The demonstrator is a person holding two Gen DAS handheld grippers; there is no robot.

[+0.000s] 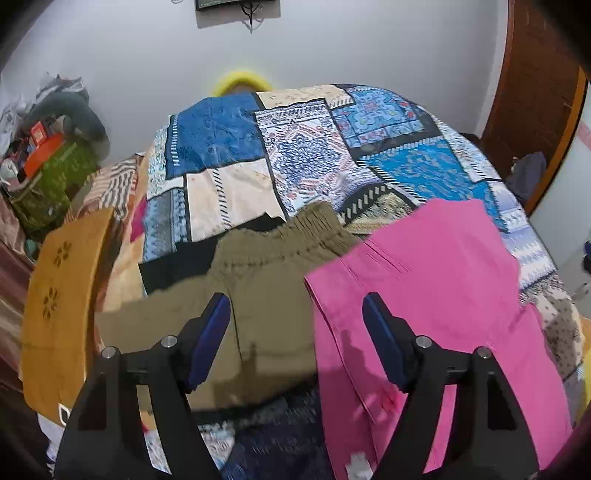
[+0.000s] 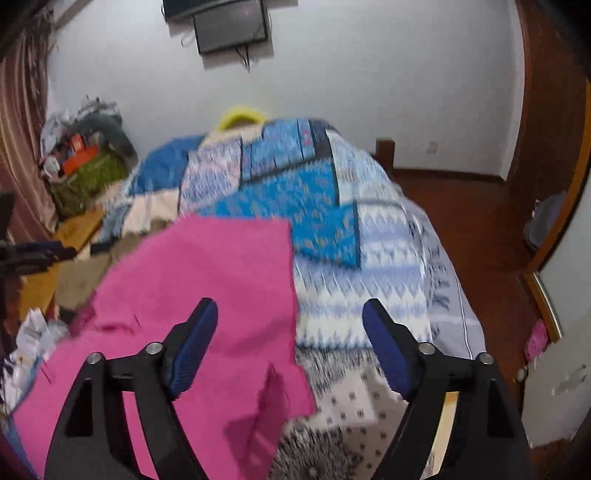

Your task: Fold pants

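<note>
I am hovering my left gripper (image 1: 295,317) and right gripper (image 2: 290,319), jaws spread and gripping nothing, above the pink pants (image 1: 424,295) lying beside the olive pants (image 1: 266,280) on the patchwork bedspread (image 1: 295,147), probably picking an edge to pinch next.

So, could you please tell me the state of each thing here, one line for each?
Left gripper: open, holding nothing, above the clothes.
Right gripper: open, holding nothing, above the pink pants' edge.
Pink pants: lying spread on the bed, partly over the olive pants.
Olive pants: lying flat, waistband toward the wall.
Bedspread: spread over the bed.
Screen on the wall: dark.
</note>
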